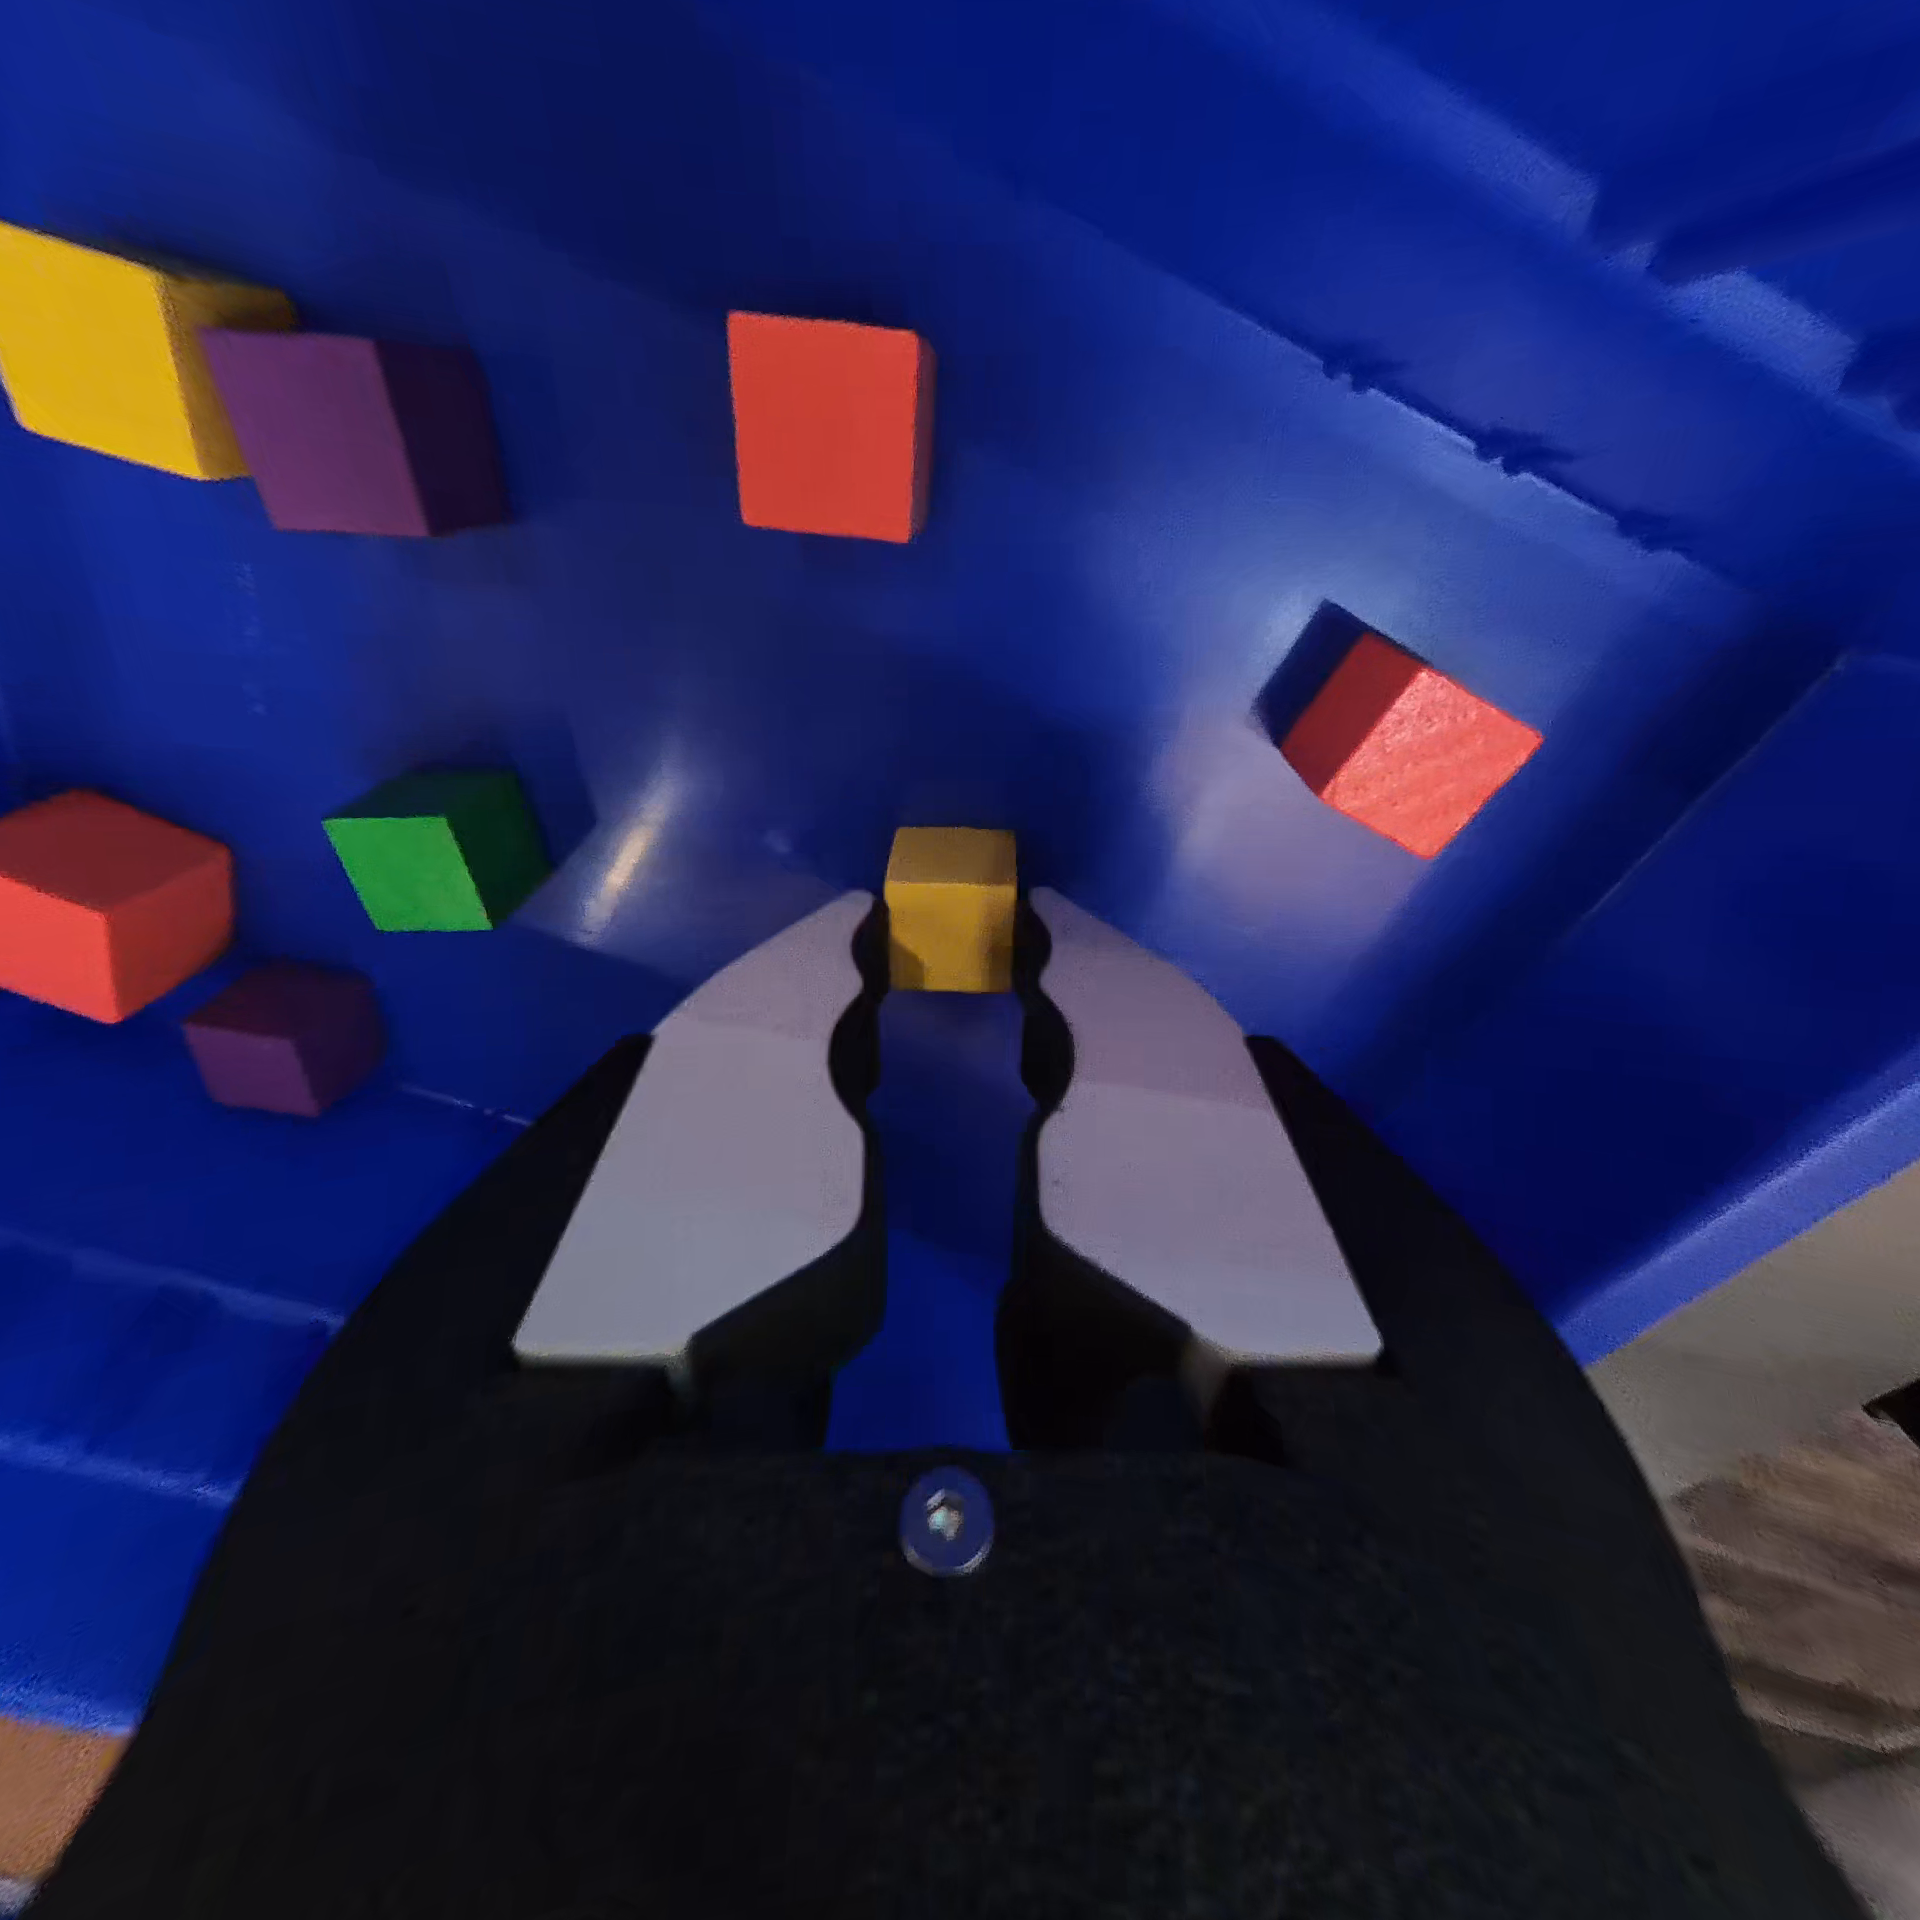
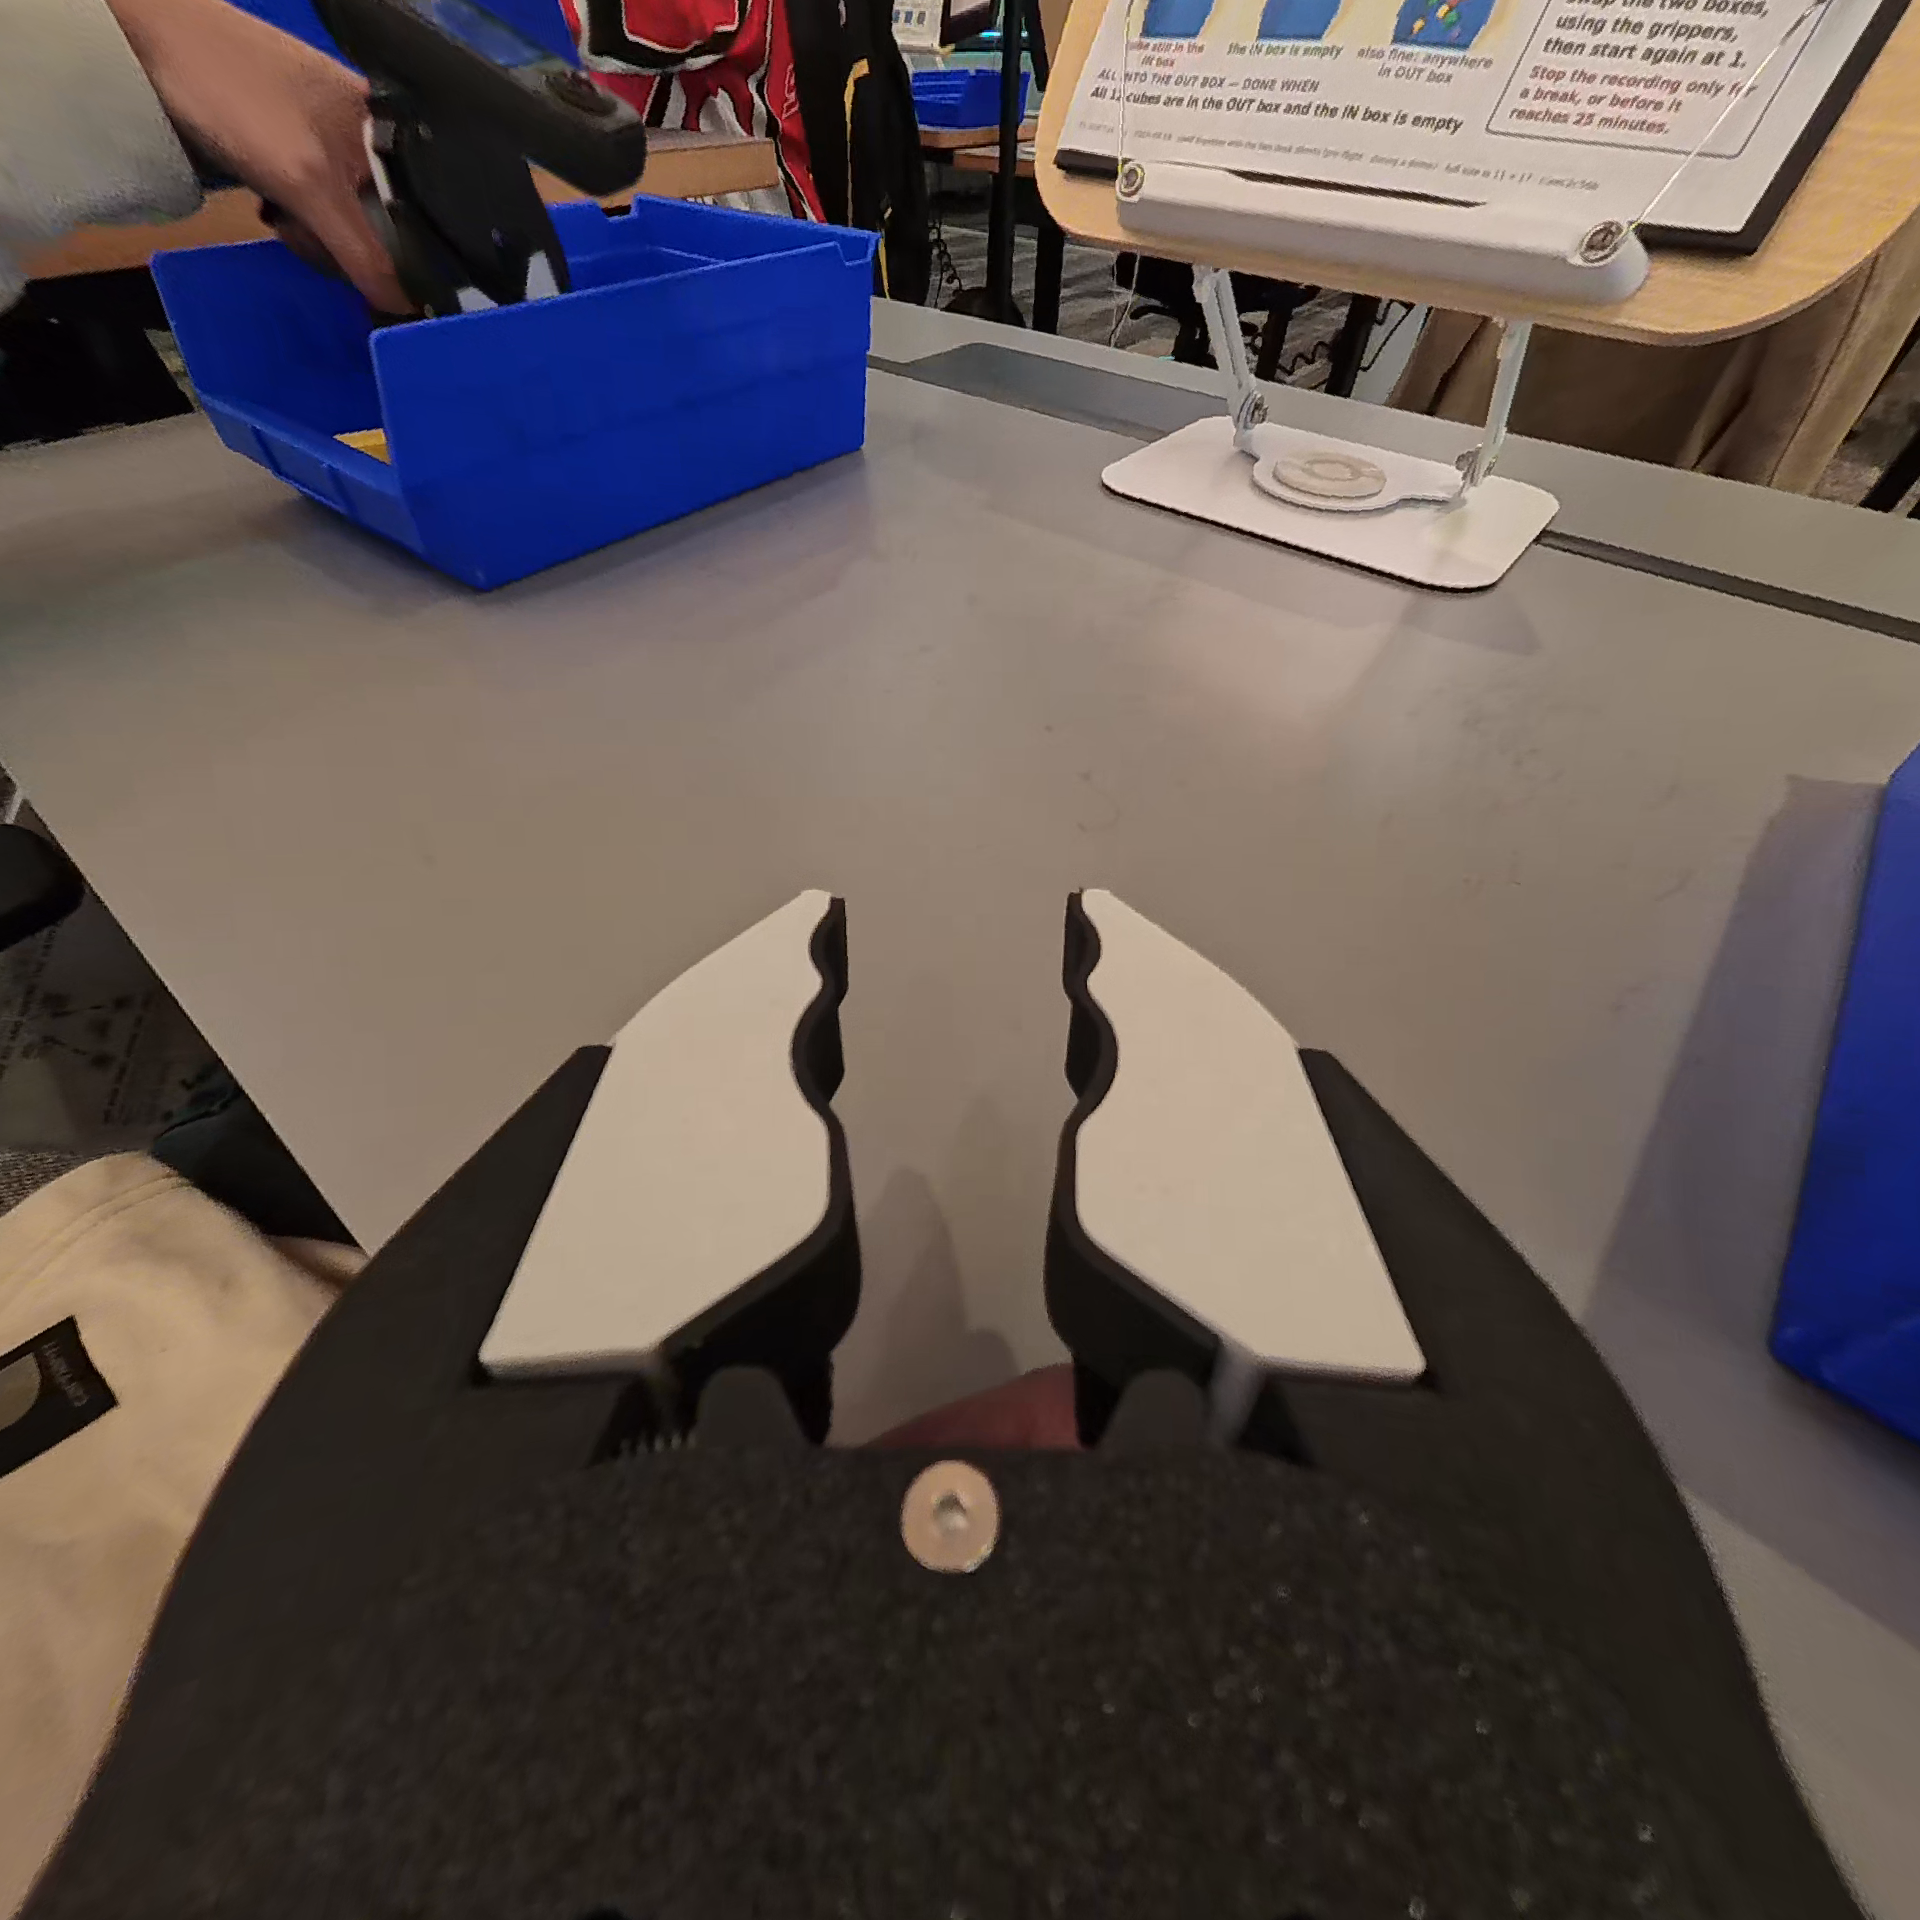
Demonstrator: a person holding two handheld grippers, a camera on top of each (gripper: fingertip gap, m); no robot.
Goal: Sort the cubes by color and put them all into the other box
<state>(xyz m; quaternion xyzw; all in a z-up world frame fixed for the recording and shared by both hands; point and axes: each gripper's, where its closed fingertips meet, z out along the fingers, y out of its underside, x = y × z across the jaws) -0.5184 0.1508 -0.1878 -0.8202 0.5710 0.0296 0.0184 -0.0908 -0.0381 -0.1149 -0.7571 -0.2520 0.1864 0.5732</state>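
left jaws clamped on yellow cube at tips; right jaws apart, empty.

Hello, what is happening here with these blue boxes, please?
A person works two tongs. The left tongs are inside a blue box, closed on a small yellow cube; red, purple, green and yellow cubes lie around it. The right tongs hang open and empty over the grey table.

Grey table; white stand holding instruction sheet.
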